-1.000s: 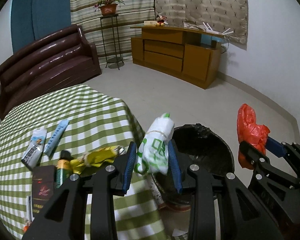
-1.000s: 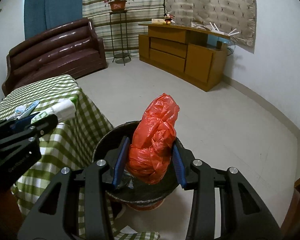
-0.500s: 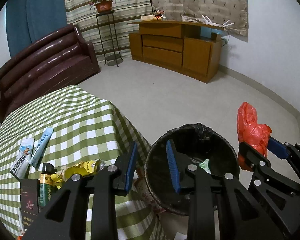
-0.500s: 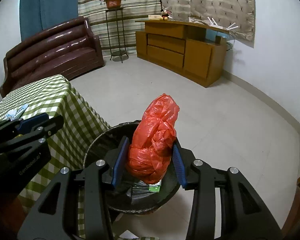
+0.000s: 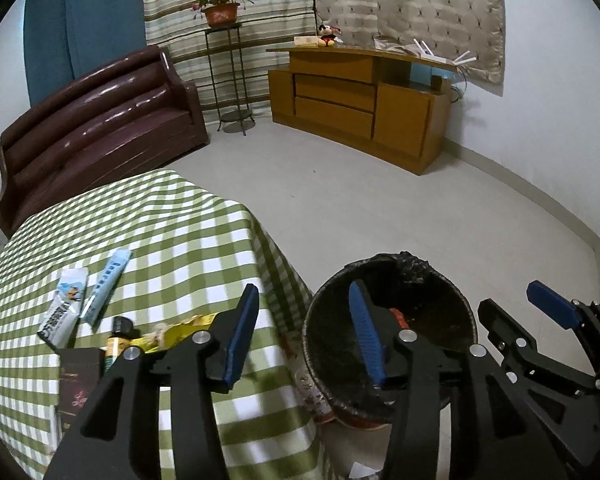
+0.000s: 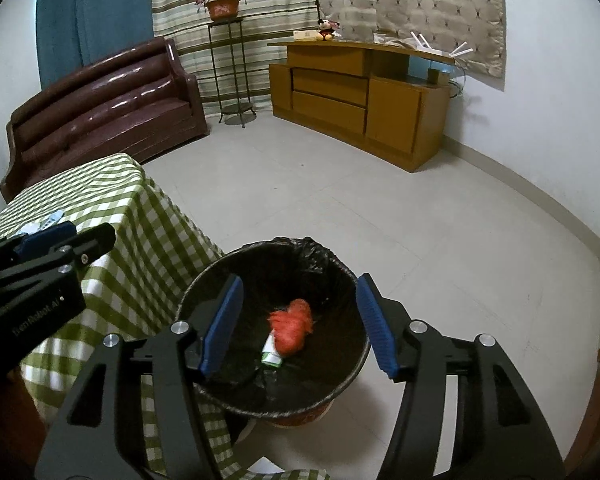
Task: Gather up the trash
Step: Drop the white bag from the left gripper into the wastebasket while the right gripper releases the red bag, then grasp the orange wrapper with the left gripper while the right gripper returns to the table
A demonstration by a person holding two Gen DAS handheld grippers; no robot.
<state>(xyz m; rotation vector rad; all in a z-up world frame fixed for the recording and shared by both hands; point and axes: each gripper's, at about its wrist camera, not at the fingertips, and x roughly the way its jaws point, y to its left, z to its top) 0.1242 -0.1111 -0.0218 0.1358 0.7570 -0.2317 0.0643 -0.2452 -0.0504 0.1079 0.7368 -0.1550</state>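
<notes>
both grippers, right gripper (image 6: 298,322) and left gripper (image 5: 304,332), have fingers open and empty above the bin (image 6: 340,394). inside lie the red bag (image 6: 294,326) and a green-white wrapper (image 6: 271,354). a yellow wrapper (image 5: 176,330) and tubes (image 5: 66,308) wait on the surface (image 5: 172,240), so i think about half remains.

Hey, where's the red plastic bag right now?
In the right wrist view, the red bag lies at the bottom of the black-lined trash bin, touching a green-and-white wrapper, below and between the open right tongs.
</notes>
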